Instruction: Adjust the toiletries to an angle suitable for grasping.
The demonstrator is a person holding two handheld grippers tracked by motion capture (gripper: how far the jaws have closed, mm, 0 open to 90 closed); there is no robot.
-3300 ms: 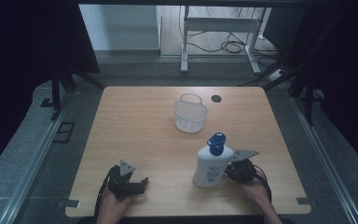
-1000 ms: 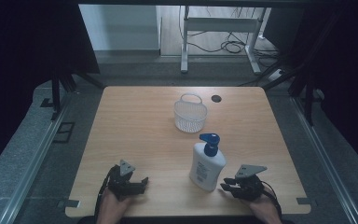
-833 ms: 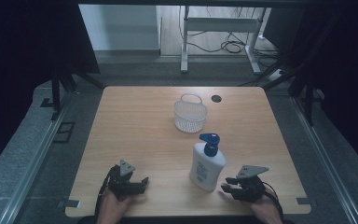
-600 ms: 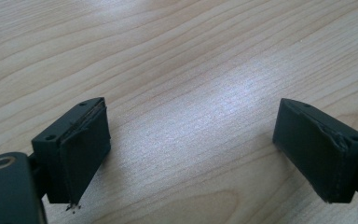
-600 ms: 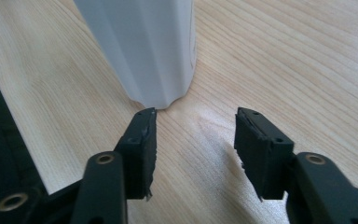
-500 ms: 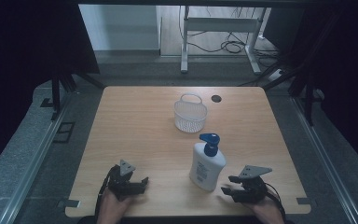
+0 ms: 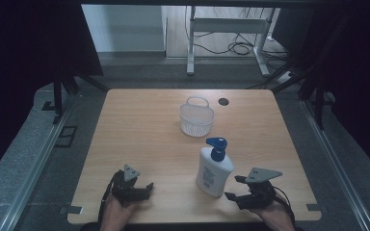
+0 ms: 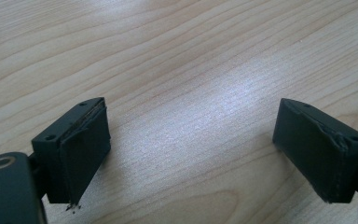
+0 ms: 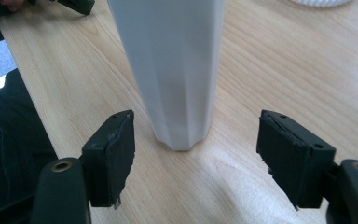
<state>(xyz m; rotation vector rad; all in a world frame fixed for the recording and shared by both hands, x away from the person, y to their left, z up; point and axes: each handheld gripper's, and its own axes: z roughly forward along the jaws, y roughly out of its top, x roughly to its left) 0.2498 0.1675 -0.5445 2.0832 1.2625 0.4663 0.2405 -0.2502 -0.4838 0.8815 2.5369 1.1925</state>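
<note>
The pump bottle stands upright on the worktop near its front edge, right of the middle, and nothing touches it. The right tool has let go and drawn back toward the front right corner; its jaws gape wide just beside the bottle's base, holding nothing. That release probably means the placing is done. The left tool rests wide open and empty near the front left. The white basket sits behind, toward the far edge.
</note>
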